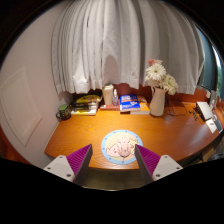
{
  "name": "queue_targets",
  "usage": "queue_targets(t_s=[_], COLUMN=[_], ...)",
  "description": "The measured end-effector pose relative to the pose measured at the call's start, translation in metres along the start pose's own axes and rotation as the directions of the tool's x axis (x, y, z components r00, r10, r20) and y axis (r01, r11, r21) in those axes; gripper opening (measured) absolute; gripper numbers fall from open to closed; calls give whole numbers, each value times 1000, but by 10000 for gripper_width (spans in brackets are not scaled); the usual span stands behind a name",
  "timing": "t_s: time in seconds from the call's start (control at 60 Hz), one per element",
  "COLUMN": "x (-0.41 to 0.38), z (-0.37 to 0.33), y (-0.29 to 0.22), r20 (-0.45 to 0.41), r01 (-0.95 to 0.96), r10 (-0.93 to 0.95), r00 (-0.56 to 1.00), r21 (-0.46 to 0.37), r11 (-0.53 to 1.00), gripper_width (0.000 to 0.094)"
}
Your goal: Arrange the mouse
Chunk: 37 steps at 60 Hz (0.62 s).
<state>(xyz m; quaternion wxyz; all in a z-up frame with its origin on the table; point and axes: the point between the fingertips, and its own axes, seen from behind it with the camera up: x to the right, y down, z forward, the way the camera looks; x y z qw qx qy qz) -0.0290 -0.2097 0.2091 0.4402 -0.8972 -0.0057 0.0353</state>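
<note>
A pinkish-white mouse (pixel 122 149) lies on a round light-blue mouse pad (pixel 108 139) near the front edge of a wooden desk (pixel 170 135). My gripper (pixel 113 152) is open, and its two purple pads (pixel 79 158) stand apart on either side of the mouse pad. The mouse sits just ahead of the fingertips, in line with the gap between them, and neither finger touches it.
At the back of the desk are a stack of books (pixel 85 103), a white box (pixel 108 96), a blue book (pixel 129 101) and a white vase of flowers (pixel 157 95). A small jar (pixel 63 112) stands left. White curtains (pixel 110 45) hang behind.
</note>
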Motion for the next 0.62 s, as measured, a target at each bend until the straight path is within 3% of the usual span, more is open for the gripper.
queue_targets(t_s=[0.117,0.267,0.617], x=[-6,2,5], z=[-29,-49,-64], y=[-6,-13,-12], r20=[33,1,6], r01=[1,20,1], r10=[-2,-21,-2], r00=[999,1000,1000], r21=[35,79,97], r11=[999,997,995], gripper_width=[847,847,839])
